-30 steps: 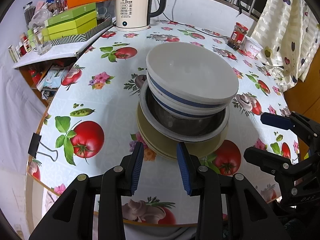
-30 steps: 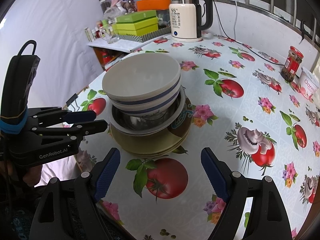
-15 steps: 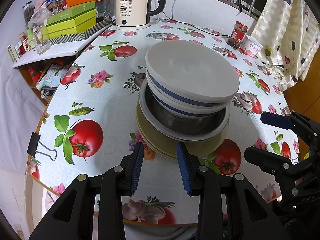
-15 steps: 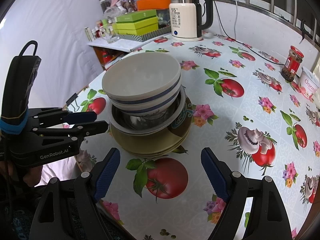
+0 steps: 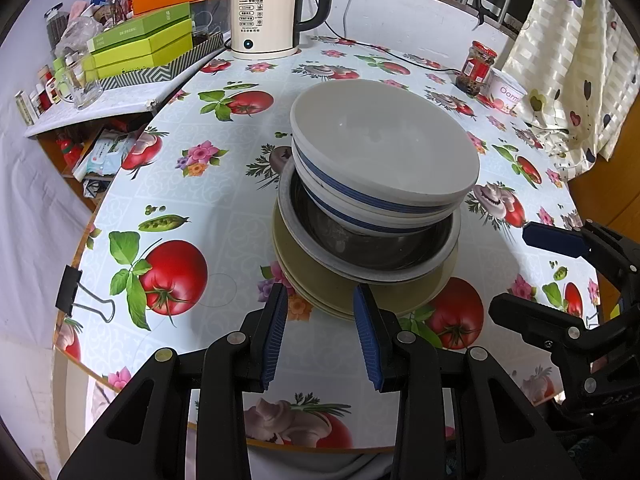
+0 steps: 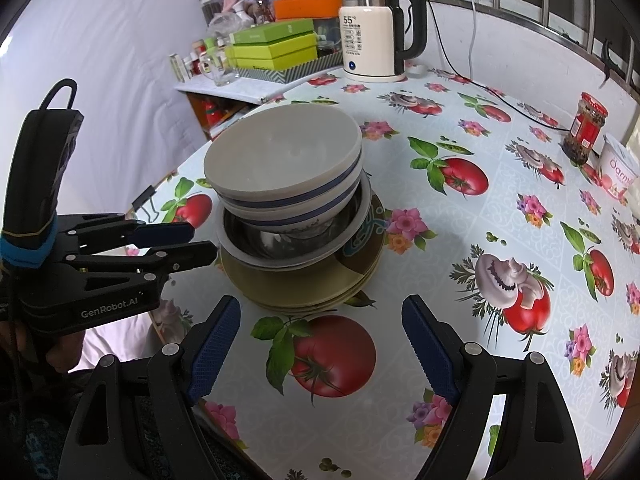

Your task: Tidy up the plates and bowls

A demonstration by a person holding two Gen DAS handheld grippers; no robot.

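Both claws are hanging near the table edge with nothing between their ribbed blue pads, the left gripper (image 5: 320, 332) partly open and the right gripper (image 6: 320, 344) spread wide, exactly as a second ago. Ahead of them, glossy white blue-striped ceramic bowls (image 5: 384, 160) are nesting in a shiny steel bowl (image 5: 360, 248) atop flat olive plates (image 5: 320, 284) on the slick tomato-print tablecloth (image 6: 460, 240). Far behind, a cream electric kettle (image 5: 266, 12), green boxes (image 5: 140, 44) and a red-lidded jar (image 6: 586, 132) are crowding the edges, none blocking the stack.
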